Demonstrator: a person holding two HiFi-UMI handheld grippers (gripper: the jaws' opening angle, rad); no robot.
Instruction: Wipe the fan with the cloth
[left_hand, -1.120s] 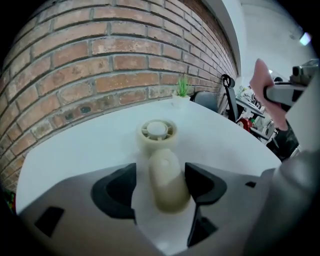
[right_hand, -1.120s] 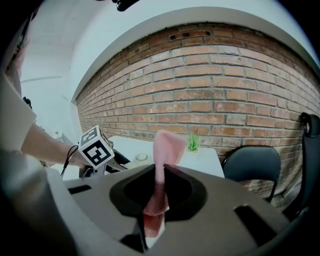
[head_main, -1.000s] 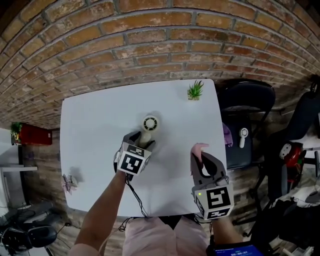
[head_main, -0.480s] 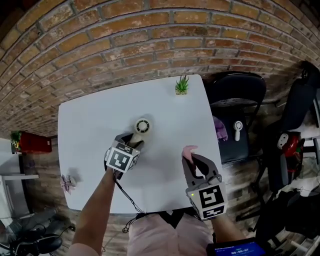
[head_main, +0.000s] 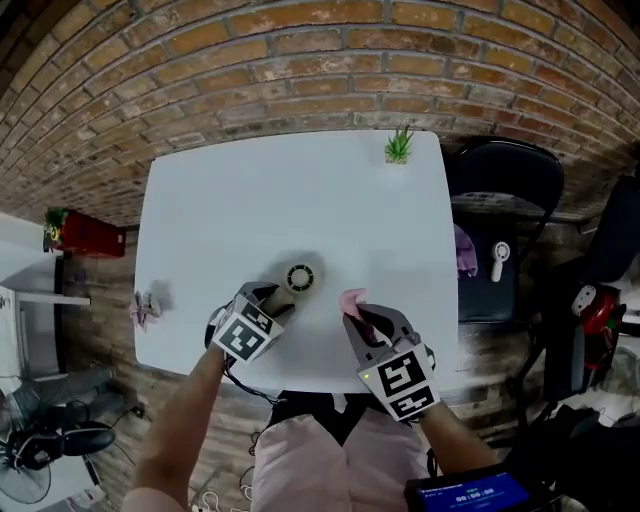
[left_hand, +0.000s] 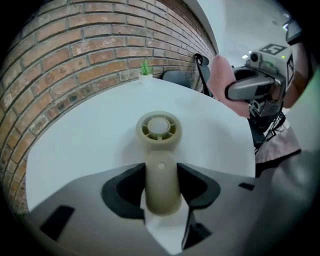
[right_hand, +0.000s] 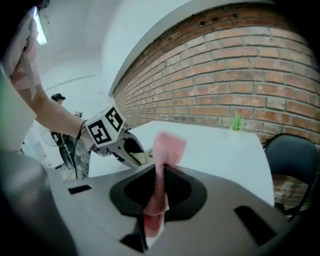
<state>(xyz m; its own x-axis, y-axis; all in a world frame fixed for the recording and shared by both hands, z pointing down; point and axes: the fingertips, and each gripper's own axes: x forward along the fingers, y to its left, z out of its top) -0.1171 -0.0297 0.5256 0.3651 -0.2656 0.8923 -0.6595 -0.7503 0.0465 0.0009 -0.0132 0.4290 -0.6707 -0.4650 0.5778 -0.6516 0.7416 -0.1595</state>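
Observation:
A small beige hand fan (head_main: 299, 277) is at the middle of the white table (head_main: 250, 190), toward its near edge. My left gripper (head_main: 272, 298) is shut on the fan's handle (left_hand: 161, 182); its jaws have just been closing on it. The round fan head (left_hand: 158, 128) sticks out ahead of the jaws. My right gripper (head_main: 368, 318) is shut on a pink cloth (head_main: 352, 299), which stands up out of the jaws (right_hand: 167, 144). The cloth is just to the right of the fan head and apart from it. In the left gripper view, the right gripper (left_hand: 250, 89) with its cloth (left_hand: 222, 75) is at upper right.
A small potted plant (head_main: 398, 146) stands at the table's far right corner. A crumpled pink thing (head_main: 143, 308) lies at the left edge. Right of the table, a black chair (head_main: 500, 190) carries a white hand fan (head_main: 500, 258) and a purple cloth (head_main: 465, 250). A brick wall runs behind.
The left gripper has drawn the fan toward the near table edge. The right gripper with the cloth has moved left, closer to the fan head.

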